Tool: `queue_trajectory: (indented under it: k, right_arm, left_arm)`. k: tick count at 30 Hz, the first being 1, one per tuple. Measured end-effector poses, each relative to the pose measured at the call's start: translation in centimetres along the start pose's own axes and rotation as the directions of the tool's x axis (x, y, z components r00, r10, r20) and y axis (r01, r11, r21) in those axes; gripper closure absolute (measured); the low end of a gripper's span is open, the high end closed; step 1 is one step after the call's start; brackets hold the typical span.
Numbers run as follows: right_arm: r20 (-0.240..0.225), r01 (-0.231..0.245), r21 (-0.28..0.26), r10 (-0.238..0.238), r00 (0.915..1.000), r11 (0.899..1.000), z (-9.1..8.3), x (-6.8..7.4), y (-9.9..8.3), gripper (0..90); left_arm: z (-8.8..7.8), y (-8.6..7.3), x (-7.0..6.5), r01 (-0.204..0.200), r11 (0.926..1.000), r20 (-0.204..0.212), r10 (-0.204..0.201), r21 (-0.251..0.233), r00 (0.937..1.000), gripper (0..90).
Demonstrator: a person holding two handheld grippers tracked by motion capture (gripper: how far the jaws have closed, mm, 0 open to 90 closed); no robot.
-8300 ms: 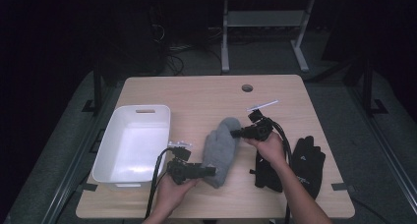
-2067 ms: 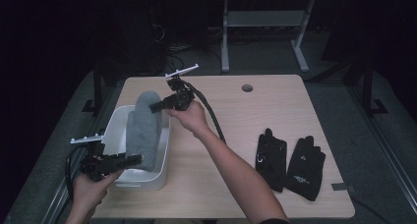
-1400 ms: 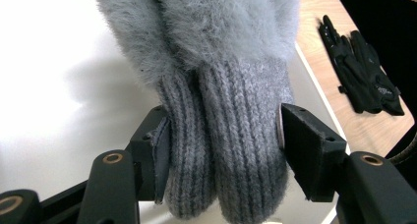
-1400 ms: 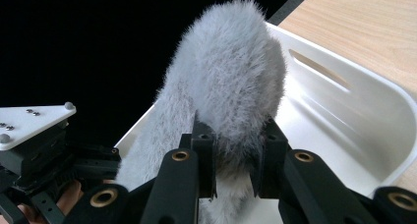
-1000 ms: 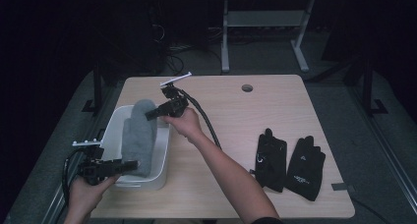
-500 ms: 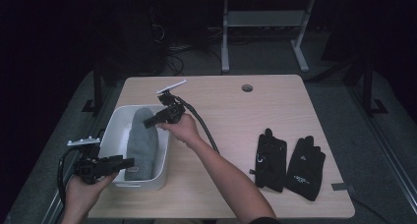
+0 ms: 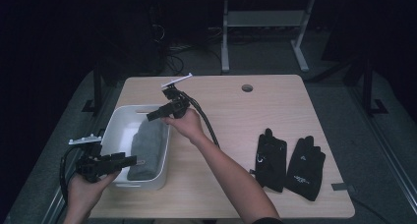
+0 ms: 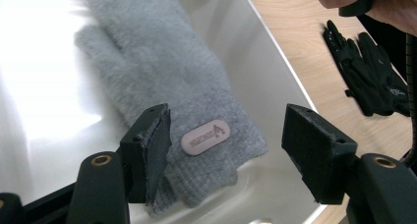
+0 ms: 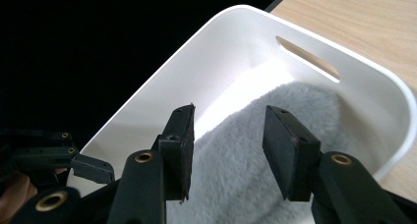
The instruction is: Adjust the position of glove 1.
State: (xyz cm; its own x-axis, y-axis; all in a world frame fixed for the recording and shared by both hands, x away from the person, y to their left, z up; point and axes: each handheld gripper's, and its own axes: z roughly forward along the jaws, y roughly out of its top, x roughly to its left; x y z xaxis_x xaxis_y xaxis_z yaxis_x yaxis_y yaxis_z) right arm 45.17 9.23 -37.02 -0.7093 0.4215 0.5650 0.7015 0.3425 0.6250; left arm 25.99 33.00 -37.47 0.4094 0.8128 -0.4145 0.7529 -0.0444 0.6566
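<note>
Both grippers unclenched | right gripper (image 7: pixel 153 116) jaws just parting above mitten (image 7: pixel 147 145) | tub (image 7: pixel 119 123) rim clear

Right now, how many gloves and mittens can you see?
3. One fluffy grey mitten lies inside the white tub at the table's left. Two black gloves lie side by side on the table's right. Another could hide under the mitten.

The pink tag (image 8: pixel 205 137) on the grey mitten (image 8: pixel 157 86) is too blurred to read.
</note>
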Motion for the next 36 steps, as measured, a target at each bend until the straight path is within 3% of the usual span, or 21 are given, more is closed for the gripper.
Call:
queue_trajectory:
  k: [36]
  right_arm:
    - [0.024,0.015,-0.083,-0.013,0.9996,0.996,-7.1,-0.8,-0.9,49.7]
  left_arm:
    - [1.6,2.4,-3.7,-0.076,0.9970,0.054,0.077,-0.018,0.9956,34.6]
